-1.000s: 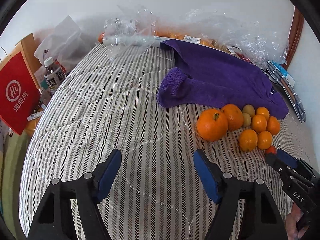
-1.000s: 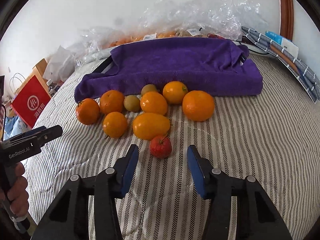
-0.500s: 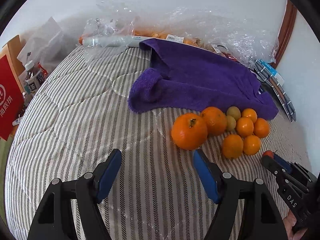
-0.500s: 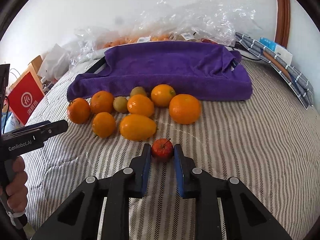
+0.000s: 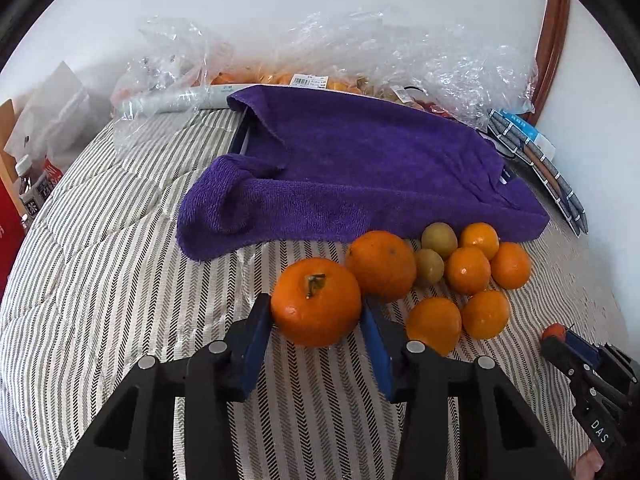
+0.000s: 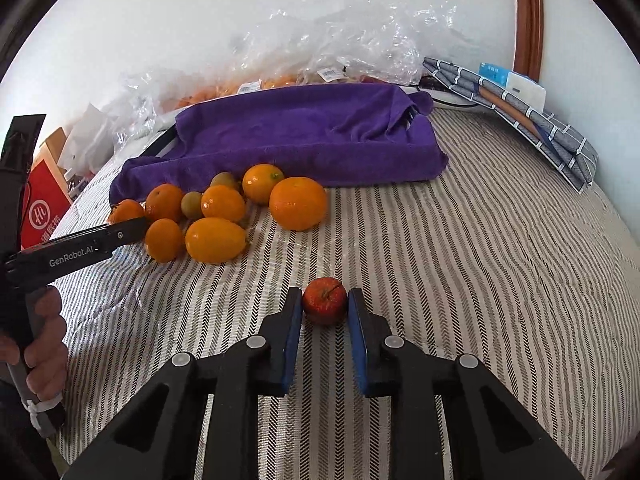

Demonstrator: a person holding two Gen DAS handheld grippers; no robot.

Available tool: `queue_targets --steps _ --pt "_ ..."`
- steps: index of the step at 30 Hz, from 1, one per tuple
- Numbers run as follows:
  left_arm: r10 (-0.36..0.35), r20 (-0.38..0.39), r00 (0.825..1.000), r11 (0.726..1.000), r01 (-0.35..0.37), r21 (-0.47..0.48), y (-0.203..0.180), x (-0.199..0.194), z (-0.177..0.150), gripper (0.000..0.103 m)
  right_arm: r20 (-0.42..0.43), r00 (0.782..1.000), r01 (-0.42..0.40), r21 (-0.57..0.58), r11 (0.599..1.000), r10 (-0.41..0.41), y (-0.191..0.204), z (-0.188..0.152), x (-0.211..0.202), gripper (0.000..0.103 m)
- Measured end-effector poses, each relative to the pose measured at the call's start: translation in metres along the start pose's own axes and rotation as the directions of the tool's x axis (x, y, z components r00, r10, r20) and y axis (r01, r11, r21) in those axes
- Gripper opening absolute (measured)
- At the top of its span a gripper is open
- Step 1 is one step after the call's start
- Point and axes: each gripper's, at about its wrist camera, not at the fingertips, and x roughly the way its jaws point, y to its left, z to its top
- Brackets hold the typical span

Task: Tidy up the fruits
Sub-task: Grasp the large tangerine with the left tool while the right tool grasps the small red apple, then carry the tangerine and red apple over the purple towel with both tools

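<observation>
A pile of oranges (image 5: 468, 270) and two small green fruits (image 5: 439, 239) lies on the striped bed in front of a purple towel (image 5: 360, 172). My left gripper (image 5: 316, 316) is shut on the big stemmed orange (image 5: 316, 302) at the pile's left end. My right gripper (image 6: 325, 307) is shut on a small red apple (image 6: 325, 300), off to the right of the pile (image 6: 218, 216). The right gripper also shows in the left wrist view (image 5: 560, 340) at the lower right, and the left gripper in the right wrist view (image 6: 128, 232) at the left.
Crumpled plastic bags (image 5: 360, 56) with more fruit lie behind the towel against the wall. Folded grey checked cloths (image 6: 520, 116) sit at the back right. A red paper bag (image 6: 42, 208) and bottles (image 5: 28, 188) stand off the bed's left edge.
My left gripper moved forward and right and closed on the big orange. My right gripper closed on the red apple and carried it right, away from the pile.
</observation>
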Motion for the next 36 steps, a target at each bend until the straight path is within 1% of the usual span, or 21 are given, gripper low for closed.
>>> queue_targets --steps 3,8,10,12,17,20,23,29,36 --pt "-0.050 0.007 0.999 0.998 0.050 -0.029 0.005 -0.002 0.000 0.041 0.013 1.000 -0.010 -0.020 1.000 0.010 0.003 -0.001 -0.004 0.023" --pt "-0.093 0.018 0.996 0.992 0.094 -0.080 0.015 -0.008 -0.006 0.041 0.012 1.000 -0.014 -0.002 1.000 0.014 0.002 -0.004 -0.009 0.023" --pt "-0.123 0.034 0.992 0.985 0.126 -0.119 0.023 -0.014 -0.011 0.041 0.016 1.000 -0.022 -0.005 1.000 0.022 0.002 -0.005 -0.011 0.023" --pt "-0.131 0.041 0.990 0.980 0.136 -0.142 0.030 -0.018 -0.014 0.041 0.025 1.000 -0.008 -0.010 1.000 0.008 0.003 -0.006 -0.015 0.023" --pt "-0.103 0.034 0.994 0.983 0.107 -0.148 0.033 -0.027 -0.021 0.041 0.048 0.999 -0.011 0.003 1.000 0.011 0.003 -0.006 -0.027 0.023" --pt "-0.101 0.057 0.993 0.983 0.109 -0.150 0.035 -0.040 -0.024 0.041 0.057 0.998 -0.007 0.004 1.000 0.007 0.002 -0.005 -0.032 0.023" --pt "-0.073 0.077 0.994 0.986 0.084 -0.143 0.034 -0.054 -0.024 0.041 0.073 0.997 -0.016 0.002 1.000 0.016 0.002 -0.005 -0.039 0.023" --pt "-0.066 0.080 0.995 0.984 0.078 -0.158 0.036 -0.072 -0.015 0.041 0.097 0.995 -0.022 -0.007 1.000 0.023 0.001 0.000 -0.052 0.023" --pt "-0.029 0.121 0.992 0.994 0.041 -0.102 0.023 -0.086 0.006 0.041 0.144 0.989 -0.018 -0.018 1.000 0.021 -0.005 0.020 -0.062 0.023"
